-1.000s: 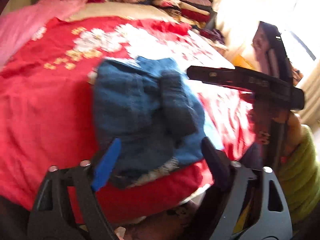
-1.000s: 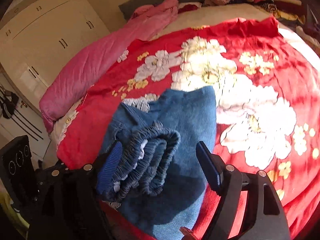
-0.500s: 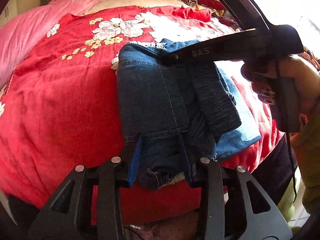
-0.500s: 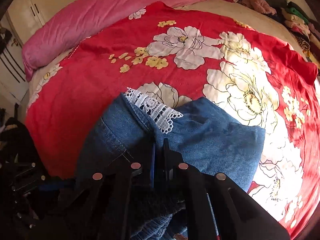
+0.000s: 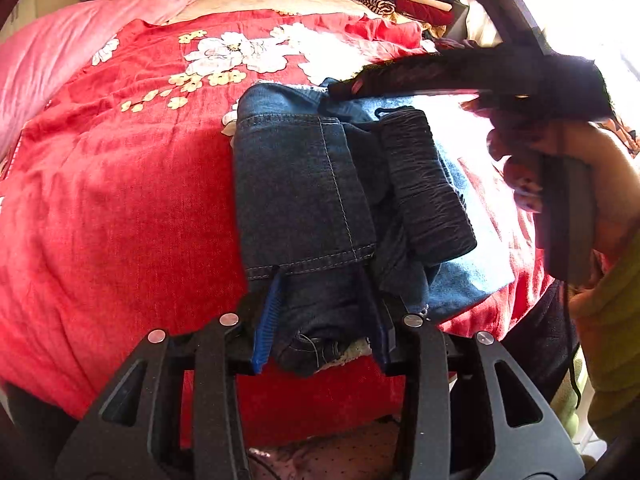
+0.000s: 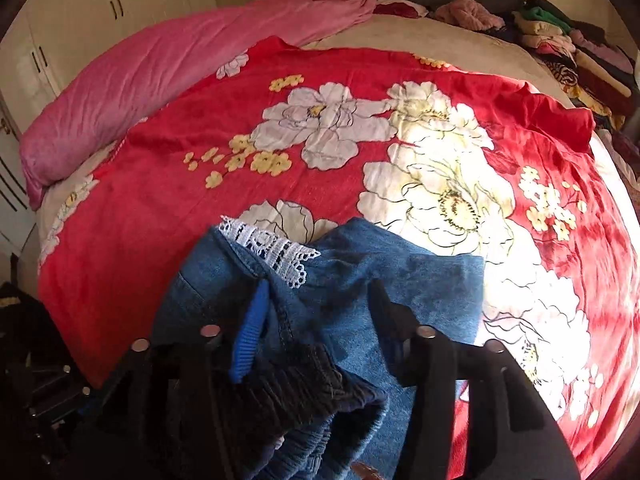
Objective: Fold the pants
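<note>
On bed, left gripper [image 5: 324, 320] clamped on jeans [image 5: 304, 184], right gripper [image 6: 316, 320] apart, lace trim [image 6: 276, 252] right-view only.

red floral blanket [image 6: 160, 208], pink quilt [image 6: 132, 80], stacked clothes [image 6: 580, 56]

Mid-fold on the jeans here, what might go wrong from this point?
1. The left claw is clamped on the near edge of the jeans; pulling could drag the whole stack and undo the fold.
2. The right claw has just been opening, with denim between its fingers but not pinched; the folded layer may spring back.
3. The elastic waistband sits bunched on top and the lace trim sticks out, so the bundle may end up lumpy.
</note>
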A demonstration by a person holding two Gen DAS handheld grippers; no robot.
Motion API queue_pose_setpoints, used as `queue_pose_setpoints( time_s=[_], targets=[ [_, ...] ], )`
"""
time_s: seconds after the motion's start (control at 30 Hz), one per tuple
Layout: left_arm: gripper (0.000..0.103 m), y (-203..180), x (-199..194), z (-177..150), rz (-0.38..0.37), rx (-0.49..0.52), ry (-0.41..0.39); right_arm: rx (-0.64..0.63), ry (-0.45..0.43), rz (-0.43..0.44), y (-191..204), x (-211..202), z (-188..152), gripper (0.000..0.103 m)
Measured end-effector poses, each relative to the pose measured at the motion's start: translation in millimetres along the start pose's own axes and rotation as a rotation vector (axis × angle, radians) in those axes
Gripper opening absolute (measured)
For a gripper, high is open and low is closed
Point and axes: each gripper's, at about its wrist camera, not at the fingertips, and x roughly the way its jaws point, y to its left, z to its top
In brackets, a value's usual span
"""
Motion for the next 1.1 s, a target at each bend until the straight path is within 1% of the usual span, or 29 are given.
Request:
queue_pose_setpoints(
  time_s=[0.07, 0.1, 0.13, 0.17, 0.2, 0.27, 0.33, 0.4, 0.47, 0.6, 0.67, 0.73, 0.77, 0.8, 0.87, 0.97, 1.03, 1.07, 1.1],
  targets=[
    [0.033, 1, 0, 0, -0.003, -0.003, 0.000, 0.037, -0.050, 0.016, -6, -22, -3, 0.079],
    [0.034, 1, -1, 0, -0.004, -0.003, 0.000, 0.053, -0.073, 0.023, -9, -33, -5, 0.081],
    [0.034, 1, -1, 0, -0.004, -0.002, 0.001, 0.064, -0.093, 0.034, -11, -43, -7, 0.083],
    [0.038, 1, -1, 0, -0.001, -0.002, 0.001, 0.073, -0.110, 0.042, -14, -54, -11, 0.084],
    [0.048, 1, -2, 0, 0.005, -0.003, 0.001, 0.080, -0.122, 0.045, -16, -63, -14, 0.085],
    [0.056, 3, -3, 0, -0.010, -0.010, 0.005, 0.094, -0.147, 0.050, -20, -80, -22, 0.086],
    [0.056, 4, -6, -1, -0.012, -0.013, 0.000, 0.108, -0.161, 0.059, -23, -93, -33, 0.087],
    [0.056, 6, -10, -1, -0.017, -0.016, -0.008, 0.115, -0.166, 0.055, -23, -103, -46, 0.090],
    [0.057, 10, -18, 0, -0.020, -0.025, -0.028, 0.120, -0.159, 0.062, -21, -110, -63, 0.091],
    [0.059, 29, -36, 2, 0.011, -0.066, -0.076, 0.130, -0.115, 0.074, -13, -113, -100, 0.091],
    [0.059, 42, -38, 5, 0.041, -0.099, -0.079, 0.168, -0.074, 0.111, -6, -105, -116, 0.091],
    [0.057, 51, -36, 11, 0.053, -0.127, -0.073, 0.208, -0.019, 0.171, 4, -91, -129, 0.091],
    [0.057, 53, -35, 15, 0.058, -0.128, -0.076, 0.217, 0.002, 0.191, 11, -84, -132, 0.090],
    [0.055, 53, -32, 20, 0.065, -0.122, -0.080, 0.223, 0.019, 0.202, 18, -77, -133, 0.090],
    [0.052, 50, -27, 29, 0.056, -0.109, -0.076, 0.223, 0.043, 0.218, 29, -67, -130, 0.083],
    [0.052, 44, -16, 43, 0.054, -0.085, -0.065, 0.266, 0.067, 0.257, 38, -52, -122, 0.083],
    [0.052, 41, -6, 50, 0.046, -0.075, -0.052, 0.306, 0.083, 0.235, 38, -39, -117, 0.082],
    [0.052, 39, 0, 53, 0.050, -0.072, -0.041, 0.319, 0.084, 0.234, 37, -33, -115, 0.070],
    [0.052, 37, 6, 57, 0.048, -0.067, -0.033, 0.318, 0.086, 0.238, 37, -28, -115, 0.056]
  ],
)
